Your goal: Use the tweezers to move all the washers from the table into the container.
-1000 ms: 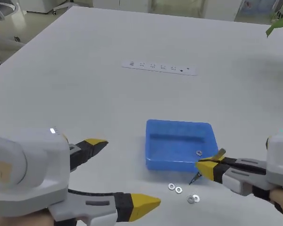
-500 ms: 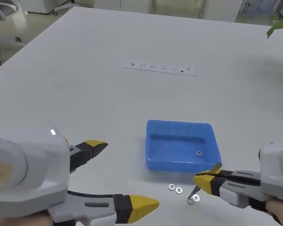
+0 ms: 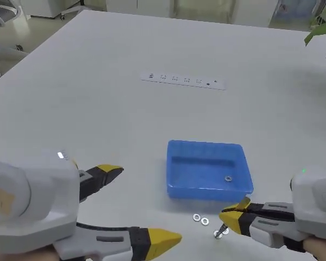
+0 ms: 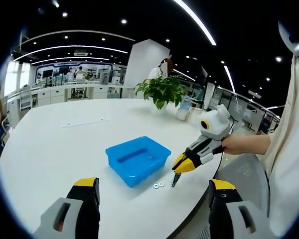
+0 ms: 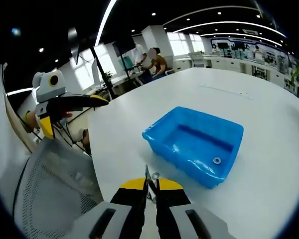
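Observation:
A blue container (image 3: 209,168) sits on the white table with one washer (image 3: 228,178) inside it. Three washers lie on the table just in front of it: two side by side (image 3: 200,219) and one (image 3: 223,232) to their right. My right gripper (image 3: 232,215) is shut on thin tweezers (image 3: 222,229), whose tips rest at the rightmost washer. In the right gripper view the tweezers (image 5: 147,180) stick out between shut jaws, near a washer (image 5: 155,175) and the container (image 5: 194,139). My left gripper (image 3: 138,205) is open at the lower left, holding nothing.
A white power strip (image 3: 183,79) lies further back on the table. Plant leaves (image 3: 323,27) reach in at the far right. The table's near edge runs just below the washers (image 4: 158,185). People stand in the background beyond the table.
My right gripper has drawn back from the container's front edge toward me. The tweezers' tips have come down to the rightmost loose washer. The left gripper has stayed put.

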Tool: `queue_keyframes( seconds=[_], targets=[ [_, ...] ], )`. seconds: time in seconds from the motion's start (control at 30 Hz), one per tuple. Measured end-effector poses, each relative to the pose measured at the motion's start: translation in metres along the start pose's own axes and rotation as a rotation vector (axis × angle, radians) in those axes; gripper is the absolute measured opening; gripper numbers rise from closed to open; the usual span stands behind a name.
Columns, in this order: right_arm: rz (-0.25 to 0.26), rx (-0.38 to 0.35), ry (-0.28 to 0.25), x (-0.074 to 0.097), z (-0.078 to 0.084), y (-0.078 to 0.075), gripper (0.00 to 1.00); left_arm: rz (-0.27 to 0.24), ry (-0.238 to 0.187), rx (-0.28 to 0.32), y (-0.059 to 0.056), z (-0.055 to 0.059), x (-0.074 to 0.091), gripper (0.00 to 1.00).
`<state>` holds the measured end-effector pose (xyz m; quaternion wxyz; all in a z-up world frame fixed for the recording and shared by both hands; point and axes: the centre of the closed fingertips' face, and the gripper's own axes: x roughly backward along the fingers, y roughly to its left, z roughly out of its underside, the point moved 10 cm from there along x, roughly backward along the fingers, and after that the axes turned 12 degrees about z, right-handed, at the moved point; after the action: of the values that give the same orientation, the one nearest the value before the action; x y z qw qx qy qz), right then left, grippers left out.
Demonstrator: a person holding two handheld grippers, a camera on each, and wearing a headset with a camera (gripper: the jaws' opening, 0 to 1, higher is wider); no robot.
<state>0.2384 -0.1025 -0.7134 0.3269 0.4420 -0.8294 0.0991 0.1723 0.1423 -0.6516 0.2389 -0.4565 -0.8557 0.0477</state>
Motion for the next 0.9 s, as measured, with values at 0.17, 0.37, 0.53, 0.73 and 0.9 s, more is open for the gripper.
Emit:
queue_keyframes(
  seconds=[0.17, 0.37, 0.53, 0.73, 0.9],
  targets=[
    [-0.015, 0.187, -0.005, 0.0, -0.001, 0.014, 0.03, 0.007, 0.0, -0.003, -0.001, -0.001, -0.002, 0.92],
    [0.011, 0.247, -0.001, 0.0, -0.004, 0.015, 0.02, 0.015, 0.001, -0.01, -0.001, -0.002, -0.003, 0.92],
    [0.008, 0.23, -0.026, 0.01, -0.015, 0.012, 0.02, 0.012, -0.002, -0.01, 0.0, -0.002, 0.0, 0.92],
    [0.014, 0.18, -0.105, 0.025, -0.039, 0.004, 0.02, 0.008, 0.0, -0.009, 0.0, -0.001, 0.001, 0.92],
    [0.021, 0.113, -0.17, 0.032, -0.056, -0.008, 0.02, 0.009, -0.003, -0.01, 0.0, -0.002, 0.001, 0.92]
  ],
)
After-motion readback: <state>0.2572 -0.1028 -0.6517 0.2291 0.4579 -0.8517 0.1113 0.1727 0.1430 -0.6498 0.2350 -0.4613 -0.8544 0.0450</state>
